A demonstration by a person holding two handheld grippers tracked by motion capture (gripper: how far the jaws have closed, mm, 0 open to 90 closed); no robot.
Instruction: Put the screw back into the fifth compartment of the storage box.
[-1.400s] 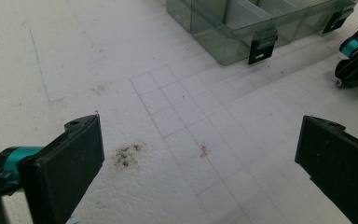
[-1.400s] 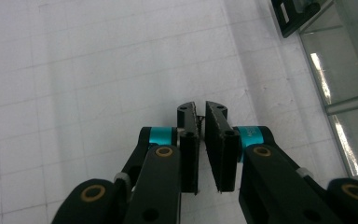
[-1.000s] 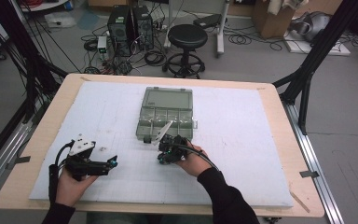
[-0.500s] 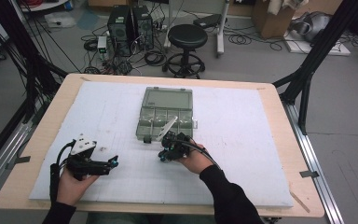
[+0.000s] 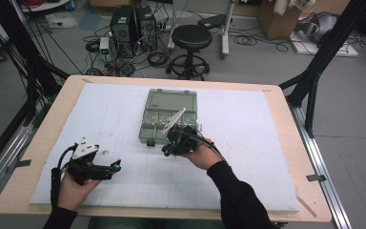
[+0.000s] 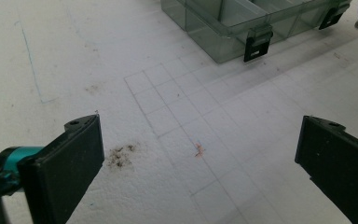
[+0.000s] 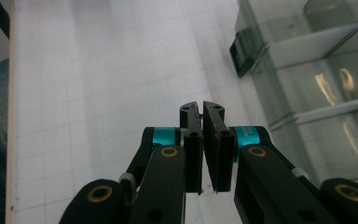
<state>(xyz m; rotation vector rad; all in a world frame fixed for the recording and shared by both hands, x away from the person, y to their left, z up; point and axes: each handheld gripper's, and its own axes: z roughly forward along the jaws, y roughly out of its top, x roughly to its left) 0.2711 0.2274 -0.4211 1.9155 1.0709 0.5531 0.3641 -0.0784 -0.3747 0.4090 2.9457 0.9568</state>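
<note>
A clear grey-green compartment box (image 5: 169, 112) lies in the middle of the white mat, its lid folded back and its black latches facing me. My right gripper (image 5: 165, 151) sits just in front of the box's near edge, pointing down and to the left, with its jaws shut on nothing. In the right gripper view the shut gripper (image 7: 201, 111) hovers over the mat, with the box (image 7: 317, 70) and one latch (image 7: 244, 53) to its right. My left gripper (image 5: 115, 166) rests at the near left, jaws wide open. In the left gripper view this gripper (image 6: 200, 158) frames bare mat, with the box (image 6: 242, 21) farther off.
The white gridded mat (image 5: 267, 157) covers a wooden table (image 5: 305, 143). A dark smudge (image 6: 119, 156) marks the mat between the left jaws. Beyond the table stand a black stool (image 5: 190, 36), computer towers (image 5: 133, 24) and floor cables.
My right hand has edged slightly toward the box with its gripper still shut. The left gripper has stayed where it was, open.
</note>
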